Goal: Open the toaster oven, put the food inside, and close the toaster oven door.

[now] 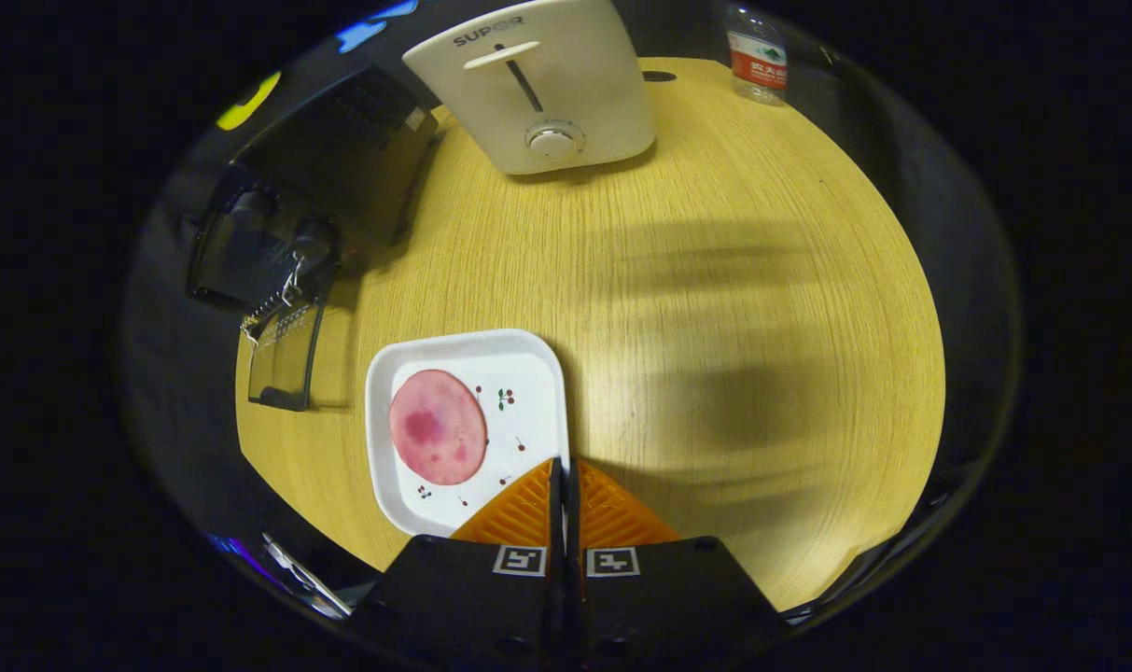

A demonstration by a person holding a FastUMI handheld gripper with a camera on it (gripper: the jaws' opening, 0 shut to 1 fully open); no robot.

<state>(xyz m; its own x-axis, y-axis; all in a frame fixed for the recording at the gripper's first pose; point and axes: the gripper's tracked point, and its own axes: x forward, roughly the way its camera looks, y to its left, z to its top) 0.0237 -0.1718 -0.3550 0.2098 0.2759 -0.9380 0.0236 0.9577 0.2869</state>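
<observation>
- Here the gripper point(563, 471) has its jaws pressed together, holding nothing, over the near rim of the white plate point(538, 373).
- The plate carries one ham slice point(438, 427), just ahead and left of the jaws.
- The slice is round, flat, pink, with darker blotches.
- The black toaster oven point(332, 177) stands beyond on the table point(715, 280), door point(286, 359) dropped open.

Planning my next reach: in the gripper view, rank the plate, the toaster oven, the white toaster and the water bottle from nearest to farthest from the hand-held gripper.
The hand-held gripper has its fingers shut, holding nothing.
1. Plate, just ahead, at the fingertips' left.
2. Toaster oven, beyond the plate, left, door open.
3. White toaster, far, straight ahead.
4. Water bottle, farthest, at the table's far right edge.
</observation>
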